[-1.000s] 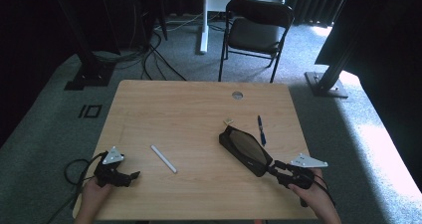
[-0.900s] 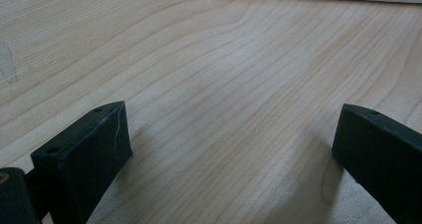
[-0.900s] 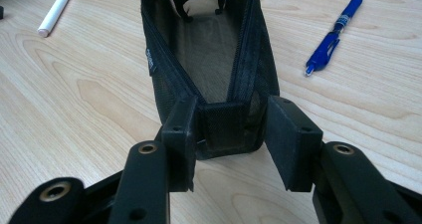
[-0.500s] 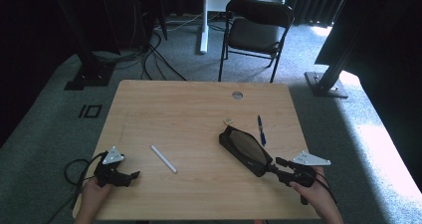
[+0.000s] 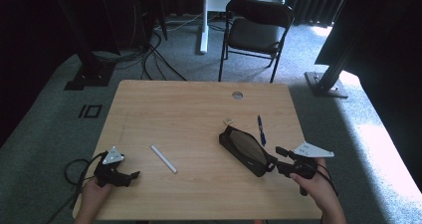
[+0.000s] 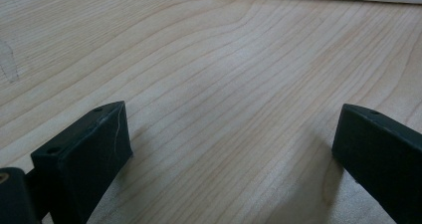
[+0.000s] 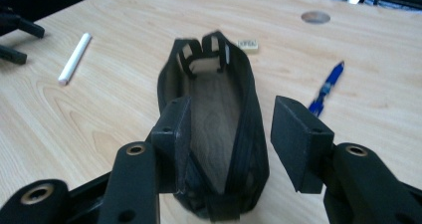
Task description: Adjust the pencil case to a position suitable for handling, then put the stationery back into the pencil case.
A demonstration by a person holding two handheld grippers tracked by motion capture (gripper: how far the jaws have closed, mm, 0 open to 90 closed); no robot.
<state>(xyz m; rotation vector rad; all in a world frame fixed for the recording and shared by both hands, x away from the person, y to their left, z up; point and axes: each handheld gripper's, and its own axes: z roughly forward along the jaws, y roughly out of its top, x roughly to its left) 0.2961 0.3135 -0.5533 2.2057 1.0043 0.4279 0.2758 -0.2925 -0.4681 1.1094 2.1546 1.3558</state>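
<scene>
— Fingers first: our right gripper [image 7: 229, 134] has its jaws parted and they have just been opening; the near end of the pouch [image 7: 211, 129] sits between them, the left pad against its rim, the right pad clear of it. So we call it released.

— And our left gripper [image 6: 229, 149]?

— Jaws wide apart over bare wood, grasping nothing.

— Then by size. We see the table [image 5: 164, 104], pale wood, with a small round grommet [image 5: 237, 94] near its far edge.

— Next the pouch [image 5: 245, 150]: black, unzipped and gaping, lying at an angle on the right half of the table, its near end at our right gripper [image 5: 274, 165].

— Then the white stick [image 5: 163, 159], left of centre, near our left gripper [image 5: 130, 176] but apart from it.

— The blue pen [image 5: 260, 130] lies just beside the pouch, on its far right side.

— Smallest is the little tag [image 5: 229, 120], just past the pouch's far end.
</scene>
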